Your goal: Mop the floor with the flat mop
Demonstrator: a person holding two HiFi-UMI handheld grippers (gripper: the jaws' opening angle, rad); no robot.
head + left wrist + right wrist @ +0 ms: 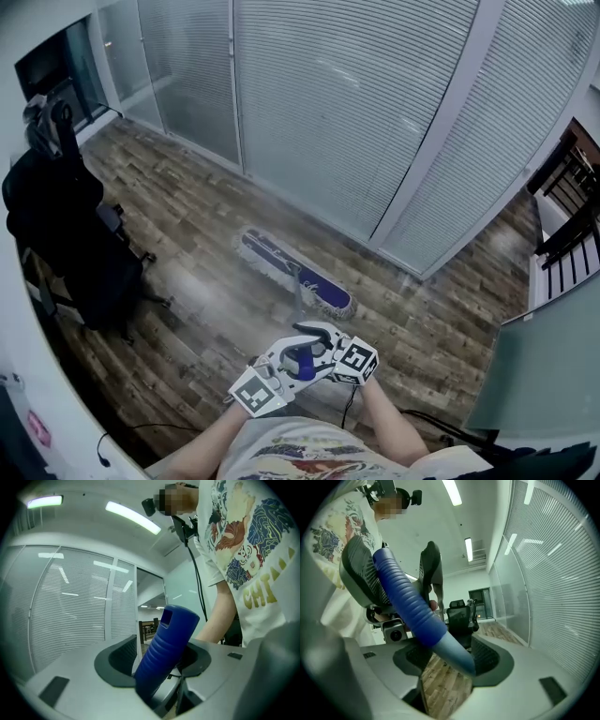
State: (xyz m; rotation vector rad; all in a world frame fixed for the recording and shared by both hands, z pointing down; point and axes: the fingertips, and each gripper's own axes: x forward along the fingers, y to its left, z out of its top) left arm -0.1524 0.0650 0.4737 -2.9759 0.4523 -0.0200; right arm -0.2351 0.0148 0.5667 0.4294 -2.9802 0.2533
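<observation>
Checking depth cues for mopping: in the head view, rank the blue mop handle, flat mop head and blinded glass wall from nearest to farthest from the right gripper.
1. blue mop handle: between the jaws of the right gripper, bottom centre.
2. flat mop head: lying ahead, at centre.
3. glass wall: beyond the mop head, across the top.
</observation>
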